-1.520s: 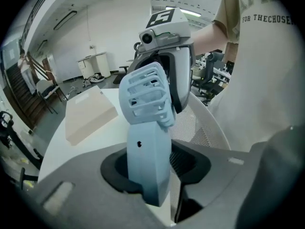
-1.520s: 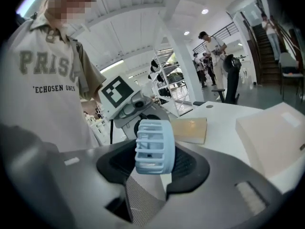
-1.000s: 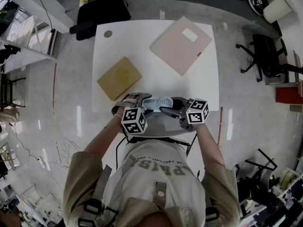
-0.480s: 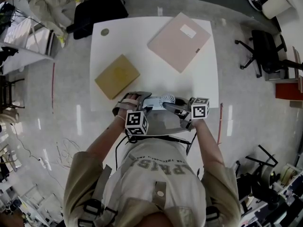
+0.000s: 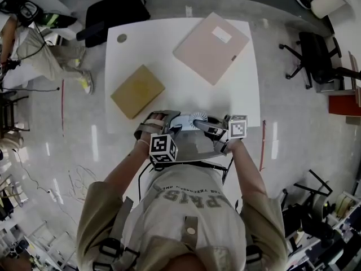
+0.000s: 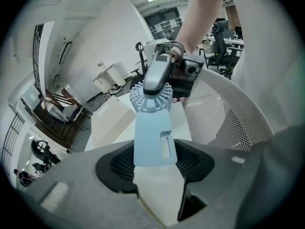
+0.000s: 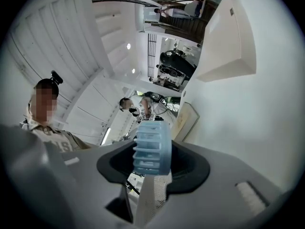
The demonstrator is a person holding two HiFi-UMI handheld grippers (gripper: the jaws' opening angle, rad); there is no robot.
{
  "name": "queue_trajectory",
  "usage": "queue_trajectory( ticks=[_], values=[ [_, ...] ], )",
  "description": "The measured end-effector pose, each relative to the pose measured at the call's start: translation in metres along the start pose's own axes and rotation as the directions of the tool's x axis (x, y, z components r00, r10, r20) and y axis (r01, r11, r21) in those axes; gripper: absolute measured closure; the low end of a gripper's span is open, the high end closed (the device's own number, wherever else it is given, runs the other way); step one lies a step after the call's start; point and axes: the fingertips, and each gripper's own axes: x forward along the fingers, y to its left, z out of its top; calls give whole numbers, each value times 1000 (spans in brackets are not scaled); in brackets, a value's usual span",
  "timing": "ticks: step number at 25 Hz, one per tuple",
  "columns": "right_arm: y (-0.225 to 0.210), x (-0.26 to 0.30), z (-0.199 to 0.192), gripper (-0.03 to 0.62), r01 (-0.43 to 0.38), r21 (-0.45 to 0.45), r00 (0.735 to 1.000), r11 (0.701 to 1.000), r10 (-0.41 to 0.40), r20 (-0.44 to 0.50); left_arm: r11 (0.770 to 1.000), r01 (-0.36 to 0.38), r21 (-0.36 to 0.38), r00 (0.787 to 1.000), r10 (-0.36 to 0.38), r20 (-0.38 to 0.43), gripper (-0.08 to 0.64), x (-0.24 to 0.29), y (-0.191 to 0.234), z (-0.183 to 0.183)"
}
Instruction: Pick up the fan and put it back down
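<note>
With the right gripper (image 7: pixel 152 170) clamping the fan (image 6: pixel 151 128) by its head and the left gripper (image 6: pixel 155 163) just closed onto its handle, setting it down likely follows.

White square worktop (image 5: pixel 180 97). Tan flat board (image 5: pixel 137 91) lies near the left edge, turned diagonal. Larger pinkish flat box (image 5: pixel 211 47) sits by the far right corner, also diagonal, with a white label (image 5: pixel 222 35) on top. Small round disc (image 5: pixel 122 38) at the far left corner. All three well apart. Black office chair (image 5: pixel 115 10) beyond the far edge; second black chair (image 5: pixel 316 61) on the floor at right. A person (image 5: pixel 42 52) off the left edge.
</note>
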Motion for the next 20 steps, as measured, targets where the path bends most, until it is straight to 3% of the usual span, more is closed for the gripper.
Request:
queue_trajectory(
  ticks=[4,10,15,20],
  values=[
    [-8,-4,0,410,56,19,998,998,-56,-4,1000,7,-26,1000,-7,-1,328,2,-2,-1],
    [-9,0,2,408,32,71,999,997,-32,-9,992,71,-102,997,-71,2,337,8,-6,-5],
    [-23,-5,1,397,91,-31,996,995,-92,-18,982,116,-149,993,-118,-2,339,12,-7,-8],
    [-27,-6,-8,285,133,-141,982,981,-150,-113,971,144,-192,989,-145,9,341,14,-8,-11]
  ],
)
